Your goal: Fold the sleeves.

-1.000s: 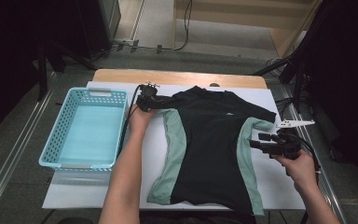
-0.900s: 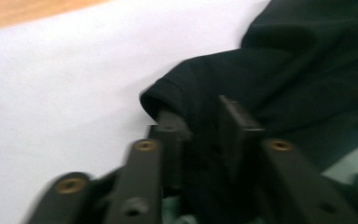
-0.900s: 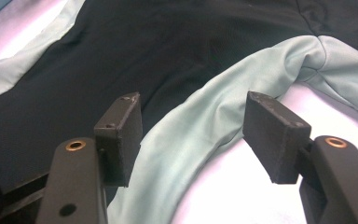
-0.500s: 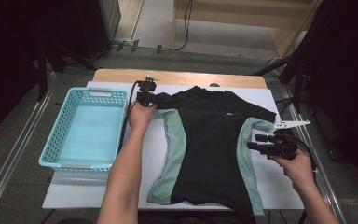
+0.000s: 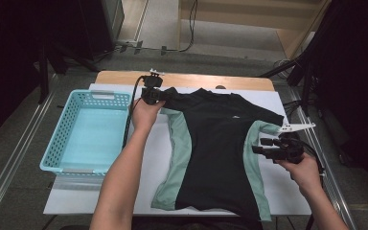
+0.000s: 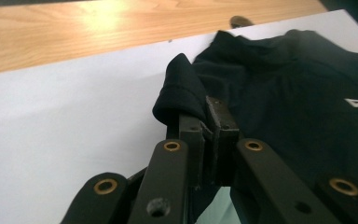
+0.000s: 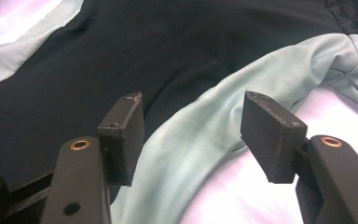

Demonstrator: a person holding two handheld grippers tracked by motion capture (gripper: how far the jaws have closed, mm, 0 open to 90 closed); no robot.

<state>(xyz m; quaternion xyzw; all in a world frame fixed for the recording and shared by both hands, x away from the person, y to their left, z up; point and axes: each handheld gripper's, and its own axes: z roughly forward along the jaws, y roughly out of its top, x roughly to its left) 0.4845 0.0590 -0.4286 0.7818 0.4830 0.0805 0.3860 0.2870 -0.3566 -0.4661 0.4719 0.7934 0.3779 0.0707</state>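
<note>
A black T-shirt (image 5: 215,148) with mint-green side panels lies flat on a white board (image 5: 139,158). My left gripper (image 5: 159,96) is at the shirt's left sleeve (image 6: 179,88) near the board's far edge; its jaws have just been closing and are now shut on the black sleeve hem, lifted a little off the board. My right gripper (image 5: 257,146) hovers at the shirt's right side with its jaws open over the mint panel (image 7: 200,140); nothing is pinched between its pads (image 7: 123,135).
A light-blue plastic basket (image 5: 55,153) stands to the left of the board. A strip of wooden tabletop (image 5: 196,80) runs behind the board. Bare white board shows between the basket and the shirt.
The left gripper has risen a little at the sleeve, pulling the sleeve end up off the board. The right gripper stays in place.
</note>
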